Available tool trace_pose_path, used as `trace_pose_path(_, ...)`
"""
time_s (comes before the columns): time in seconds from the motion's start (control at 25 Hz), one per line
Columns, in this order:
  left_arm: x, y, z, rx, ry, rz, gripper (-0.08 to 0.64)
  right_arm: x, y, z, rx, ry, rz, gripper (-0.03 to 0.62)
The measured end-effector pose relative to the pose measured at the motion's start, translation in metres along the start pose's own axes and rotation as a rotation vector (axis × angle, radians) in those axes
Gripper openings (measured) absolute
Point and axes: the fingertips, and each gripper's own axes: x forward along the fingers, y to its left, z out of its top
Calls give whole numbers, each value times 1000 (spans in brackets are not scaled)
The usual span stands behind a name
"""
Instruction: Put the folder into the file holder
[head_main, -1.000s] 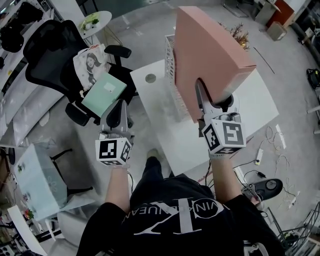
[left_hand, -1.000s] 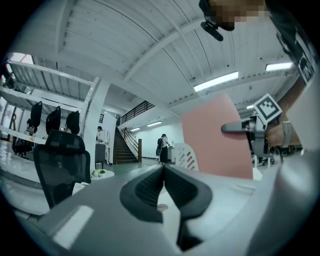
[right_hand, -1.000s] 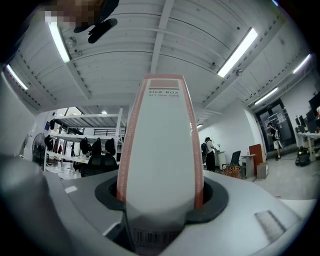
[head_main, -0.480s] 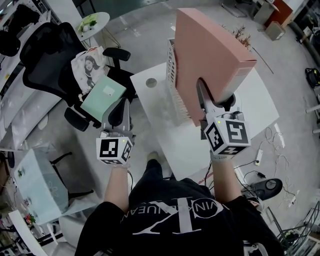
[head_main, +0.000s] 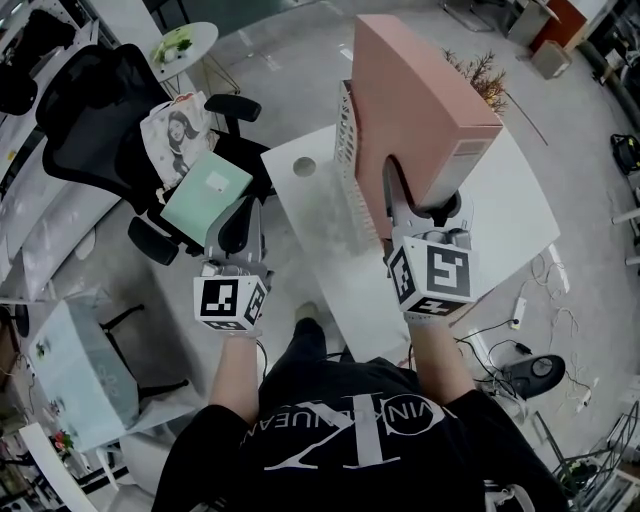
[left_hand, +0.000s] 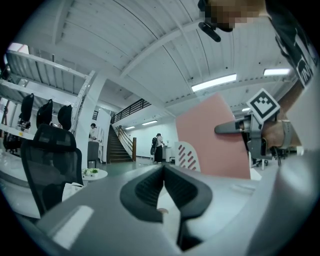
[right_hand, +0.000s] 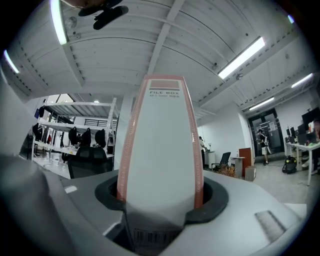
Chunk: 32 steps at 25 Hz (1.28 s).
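1. The pink cardboard box-file folder (head_main: 410, 110) is standing upright in the right tongs (head_main: 418, 205) and rising ahead of them. Its white labelled spine is facing back into them. It is hanging above the bench, not yet in the holder.
2. The right tongs are grasping the folder at that spine, spread wide, with one pad pressing on each pink side.
3. The white slotted plastic file holder (head_main: 345, 140) is standing just left of the right tongs' load, on the white rectangular bench (head_main: 500, 220). Whether folder and holder are touching, I cannot tell.
4. The left tongs (head_main: 238, 225) are hovering well to the left of the right ones, off the bench edge, clenched on nothing.
5. The person seems to be carrying and lining up the folder, with the insertion not yet begun. The next move is calling for a shift left towards the holder, keeping the folder upright and parallel to the holder's walls. Then it is calling for sliding the folder into the opening and only afterwards letting go.
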Motion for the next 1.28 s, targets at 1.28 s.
trace_pose_path(1.28, 6, 0, -47, -63, 73, -19, 0, 7, 10, -55, 29, -78, 64, 310)
